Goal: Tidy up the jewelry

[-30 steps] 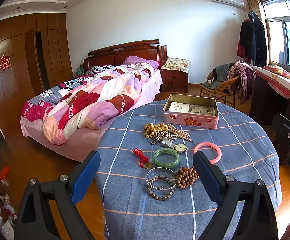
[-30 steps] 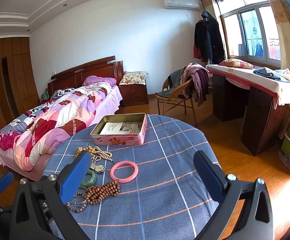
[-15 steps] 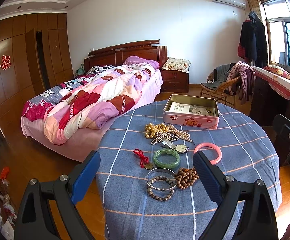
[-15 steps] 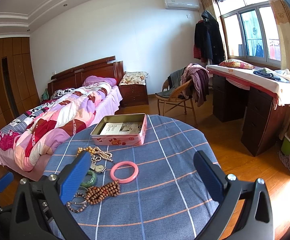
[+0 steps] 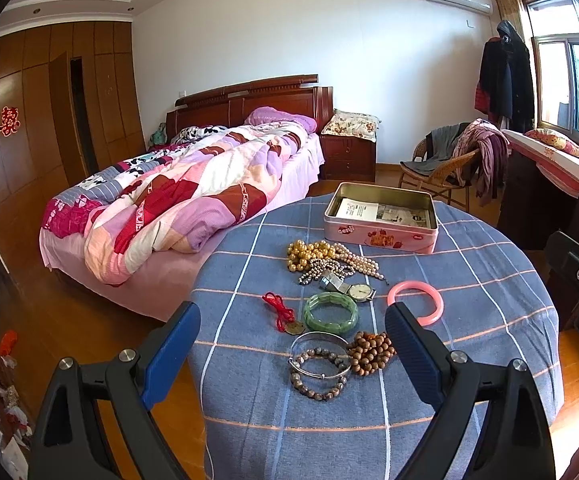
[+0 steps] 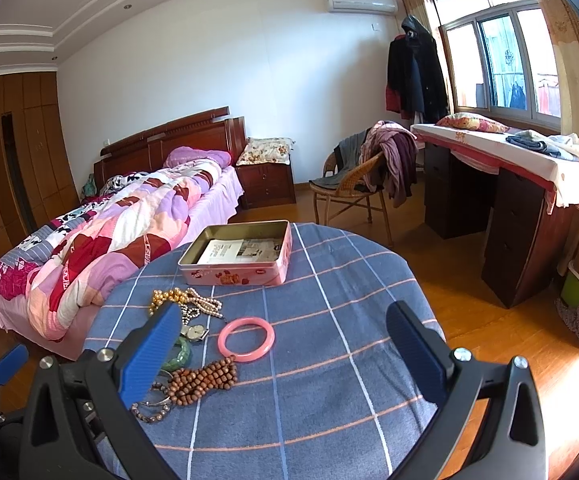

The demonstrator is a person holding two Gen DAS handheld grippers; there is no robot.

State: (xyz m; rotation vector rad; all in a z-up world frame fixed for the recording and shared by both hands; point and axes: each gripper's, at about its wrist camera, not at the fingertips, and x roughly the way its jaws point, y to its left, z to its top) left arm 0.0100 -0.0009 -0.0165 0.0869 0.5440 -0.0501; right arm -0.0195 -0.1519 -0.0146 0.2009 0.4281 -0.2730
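Both grippers are held wide apart and empty above the near edge of the table: the left gripper [image 5: 291, 354] is aimed over the jewelry, the right gripper [image 6: 283, 350] further to the right, over bare cloth. Nothing is gripped, so sorting is judged not yet begun.

From the left wrist view, the jewelry is spread in a loose cluster at table centre, probably so each piece can be picked singly. A bead bracelet [image 5: 317, 376] and wood beads [image 5: 370, 352] lie nearest; at 12 o'clock from them a green bangle [image 5: 330, 312], with a red cord [image 5: 279, 312] at its 9 o'clock and a pink bangle [image 5: 415, 304] at its 3 o'clock. Further off at 12 o'clock are a watch [image 5: 359, 291] and pearls [image 5: 329, 258]. Beyond them a tin [image 5: 381, 236] is left open, seemingly as the destination.

The table [image 5: 489, 280] is covered in blue checked cloth. A bed [image 5: 193, 200] is seen at 10 o'clock, a chair [image 5: 437, 172] at 1 o'clock.
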